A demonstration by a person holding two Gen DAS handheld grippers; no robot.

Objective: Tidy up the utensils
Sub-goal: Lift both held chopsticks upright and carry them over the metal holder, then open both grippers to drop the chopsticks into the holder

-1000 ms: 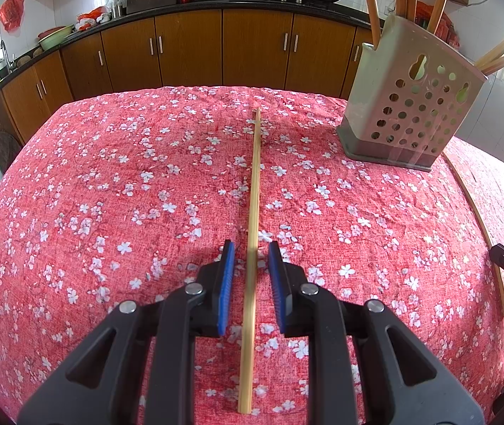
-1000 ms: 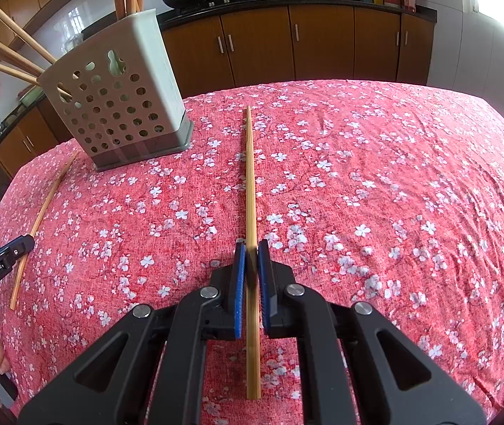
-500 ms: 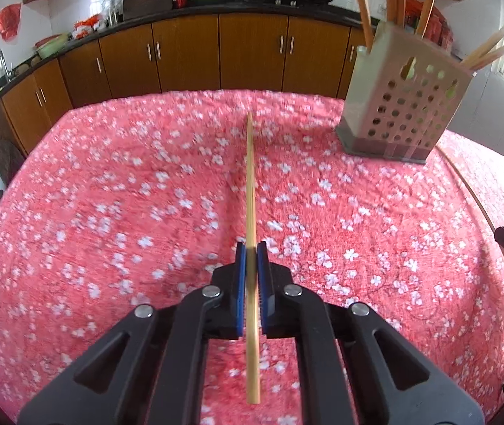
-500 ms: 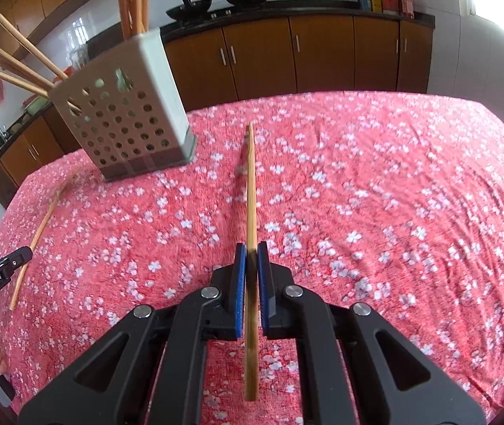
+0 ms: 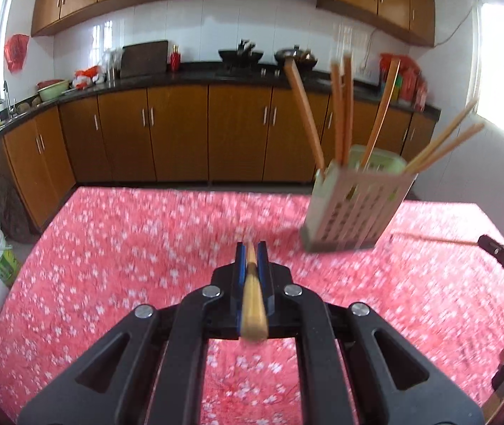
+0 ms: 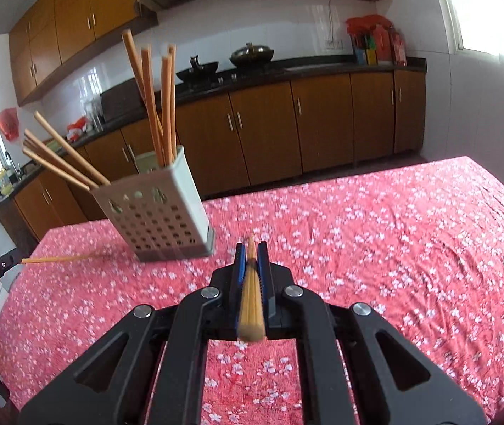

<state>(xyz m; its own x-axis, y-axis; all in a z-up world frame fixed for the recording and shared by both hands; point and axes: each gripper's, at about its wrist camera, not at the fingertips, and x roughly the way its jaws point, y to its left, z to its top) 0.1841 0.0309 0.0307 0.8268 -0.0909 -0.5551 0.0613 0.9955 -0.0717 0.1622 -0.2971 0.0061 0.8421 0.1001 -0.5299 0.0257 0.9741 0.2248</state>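
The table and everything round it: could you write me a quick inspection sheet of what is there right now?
Surface: table under a red floral cloth.
Job's things: perforated utensil holder standing on the cloth, several chopsticks already in it.
Clutter: nothing seen on the cloth.
Grippers: left gripper shut on a chopstick; right gripper shut on another chopstick; both lifted clear of the cloth.
Cables: one wall cord above the counter.
Surroundings: wooden cabinets, woks on the stove.
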